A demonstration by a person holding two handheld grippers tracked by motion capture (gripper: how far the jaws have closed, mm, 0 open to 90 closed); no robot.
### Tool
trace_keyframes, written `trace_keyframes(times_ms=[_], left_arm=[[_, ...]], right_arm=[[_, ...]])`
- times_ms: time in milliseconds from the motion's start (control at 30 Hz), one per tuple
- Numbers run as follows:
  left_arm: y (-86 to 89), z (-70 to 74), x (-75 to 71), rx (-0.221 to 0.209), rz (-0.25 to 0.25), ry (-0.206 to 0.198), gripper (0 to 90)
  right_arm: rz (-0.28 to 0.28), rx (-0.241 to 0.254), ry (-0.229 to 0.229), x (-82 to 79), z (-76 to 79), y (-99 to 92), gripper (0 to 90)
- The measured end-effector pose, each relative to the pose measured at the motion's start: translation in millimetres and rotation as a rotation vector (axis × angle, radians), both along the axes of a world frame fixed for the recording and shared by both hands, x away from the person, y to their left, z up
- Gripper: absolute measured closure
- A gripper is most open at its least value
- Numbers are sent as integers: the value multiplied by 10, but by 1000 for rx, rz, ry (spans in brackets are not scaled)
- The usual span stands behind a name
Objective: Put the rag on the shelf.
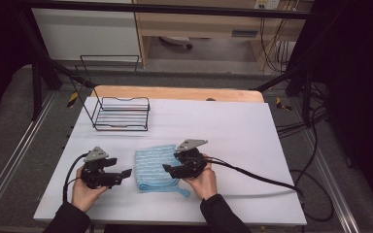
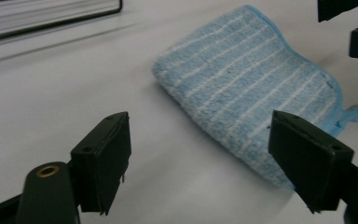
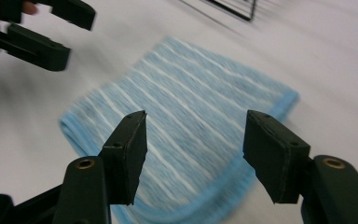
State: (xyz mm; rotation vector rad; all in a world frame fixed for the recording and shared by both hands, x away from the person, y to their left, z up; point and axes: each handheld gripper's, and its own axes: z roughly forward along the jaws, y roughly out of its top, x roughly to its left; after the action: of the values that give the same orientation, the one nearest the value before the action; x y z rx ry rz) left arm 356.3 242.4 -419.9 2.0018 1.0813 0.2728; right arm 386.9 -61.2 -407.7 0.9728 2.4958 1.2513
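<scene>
Lying folded on the white tabletop, blue striped towel sits between both tools; left tool and right tool gape, nothing held.

Folded blue towel betw. left gripper & right gripper, wire rack behind.

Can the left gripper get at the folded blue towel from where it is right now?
Probably yes. The left gripper sits beside the folded blue towel, jaws open and empty, with only bare table cover between them. The right gripper hovers at the towel's other edge.
</scene>
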Motion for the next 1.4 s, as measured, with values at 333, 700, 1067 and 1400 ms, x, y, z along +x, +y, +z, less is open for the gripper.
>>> trace_keyframes(times_ms=[333,700,1067,1400], left_arm=[[-311,-137,-51,75,-21,97,490],[-353,-216,-83,43,-18,189,739],[-301,-165,-77,43,-38,184,846],[-60,-85,-69,97,-31,165,850]], right_arm=[[-15,13,79,-52,-377,-206,509],[-37,59,139,-66,-474,-167,578],[-45,90,173,-97,-440,-129,831],[-41,115,165,-274,-441,146,831]])
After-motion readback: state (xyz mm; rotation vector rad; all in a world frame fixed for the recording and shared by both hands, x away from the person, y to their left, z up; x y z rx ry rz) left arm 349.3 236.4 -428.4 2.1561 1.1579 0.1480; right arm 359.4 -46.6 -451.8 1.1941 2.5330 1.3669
